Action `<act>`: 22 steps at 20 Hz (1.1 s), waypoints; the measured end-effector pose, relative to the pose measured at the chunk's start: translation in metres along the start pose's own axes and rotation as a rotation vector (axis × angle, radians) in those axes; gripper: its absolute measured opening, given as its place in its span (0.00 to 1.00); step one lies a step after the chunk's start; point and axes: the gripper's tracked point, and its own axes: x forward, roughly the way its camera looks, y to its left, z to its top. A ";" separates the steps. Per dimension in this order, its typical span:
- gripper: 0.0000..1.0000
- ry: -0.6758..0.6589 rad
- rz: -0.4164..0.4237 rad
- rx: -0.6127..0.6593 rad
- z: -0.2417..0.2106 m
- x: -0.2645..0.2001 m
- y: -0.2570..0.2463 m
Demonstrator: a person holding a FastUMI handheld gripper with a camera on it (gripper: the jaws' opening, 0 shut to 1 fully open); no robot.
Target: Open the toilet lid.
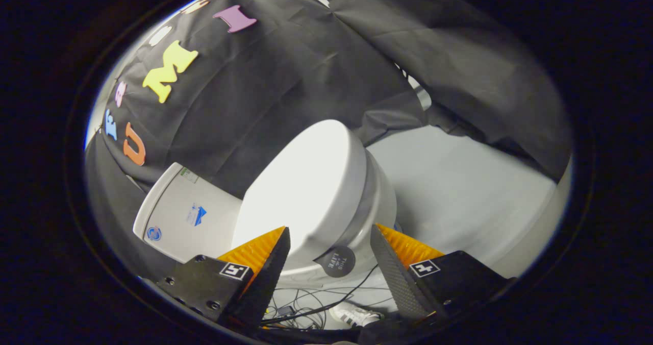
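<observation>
The gripper (329,248) is spread wide, its fingers straddling the edge of the closed toilet lid (301,187), so the approach seems done; next comes pinching that edge and lifting.

My gripper (329,243) has its 2 fingers spread apart, touching nothing. The front edge of the toilet lid (306,187) sits between them, just ahead. The lid lies down on the bowl (380,207). The tank (178,217) stands behind the lid, left of my left finger. Cables (306,304) and a shoe (357,315) lie on the floor (459,181) below the fingers.
</observation>
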 end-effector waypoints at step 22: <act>0.34 0.184 0.062 0.279 -0.043 0.027 -0.005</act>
